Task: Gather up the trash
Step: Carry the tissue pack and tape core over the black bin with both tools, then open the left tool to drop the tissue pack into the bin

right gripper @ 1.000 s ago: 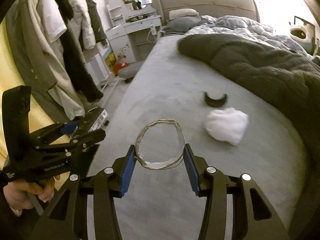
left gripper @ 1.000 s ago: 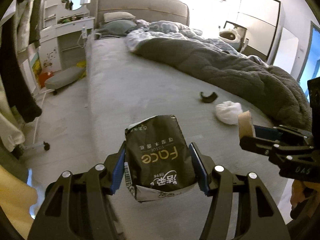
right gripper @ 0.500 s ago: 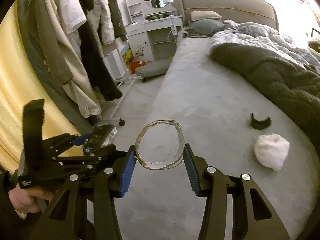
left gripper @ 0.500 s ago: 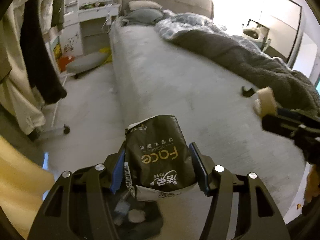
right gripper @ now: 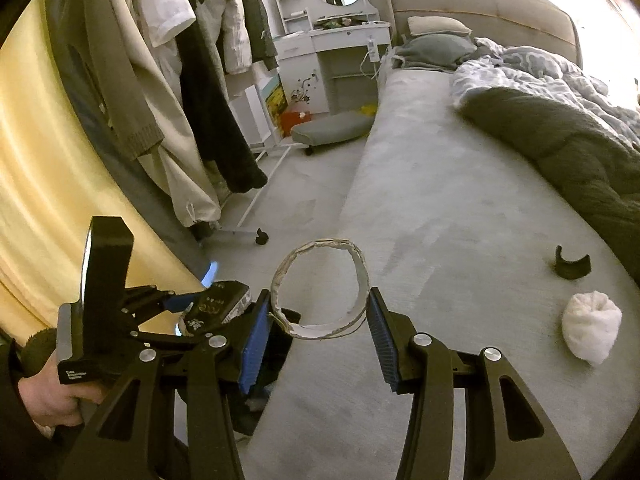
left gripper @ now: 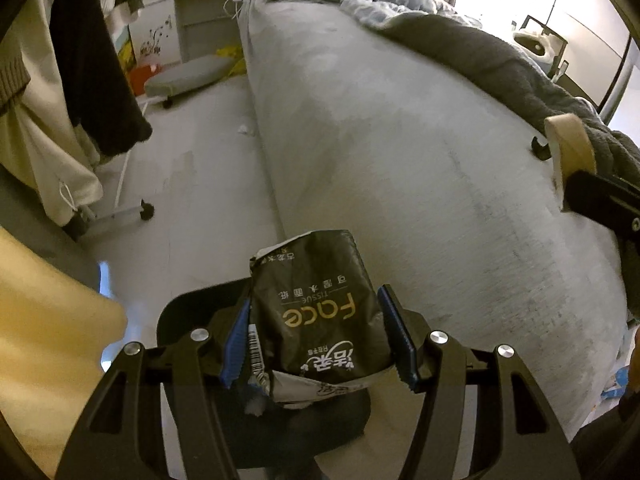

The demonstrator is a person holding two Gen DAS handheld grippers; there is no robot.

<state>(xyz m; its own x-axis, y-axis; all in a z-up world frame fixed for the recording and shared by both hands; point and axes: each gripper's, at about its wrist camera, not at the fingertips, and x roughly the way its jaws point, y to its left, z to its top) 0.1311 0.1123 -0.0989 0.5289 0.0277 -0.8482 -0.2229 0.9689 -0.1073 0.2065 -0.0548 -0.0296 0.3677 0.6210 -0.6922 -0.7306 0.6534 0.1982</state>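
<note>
My left gripper (left gripper: pixel 316 340) is shut on a black tissue packet (left gripper: pixel 316 312) printed "Face". It holds the packet over a dark trash bin (left gripper: pixel 280 428) on the floor beside the bed. My right gripper (right gripper: pixel 318 332) is shut on an empty cardboard tape ring (right gripper: pixel 320 288), just right of the left gripper (right gripper: pixel 192 312) and above the bin's edge (right gripper: pixel 276 360). The tape ring also shows in the left wrist view (left gripper: pixel 568 148). A white crumpled tissue (right gripper: pixel 592 328) and a curved black scrap (right gripper: pixel 572 266) lie on the bed.
The grey bed (right gripper: pixel 460 216) carries a dark blanket (right gripper: pixel 560 144) on its far side. A clothes rack with hanging coats (right gripper: pixel 192 92) stands at the left on wheels. A grey cushioned stool (right gripper: pixel 332 124) and a white dresser (right gripper: pixel 340 52) are farther back.
Both grippers have swung left, away from the bed, with their items still held. The trash bin has come into view below the left gripper.
</note>
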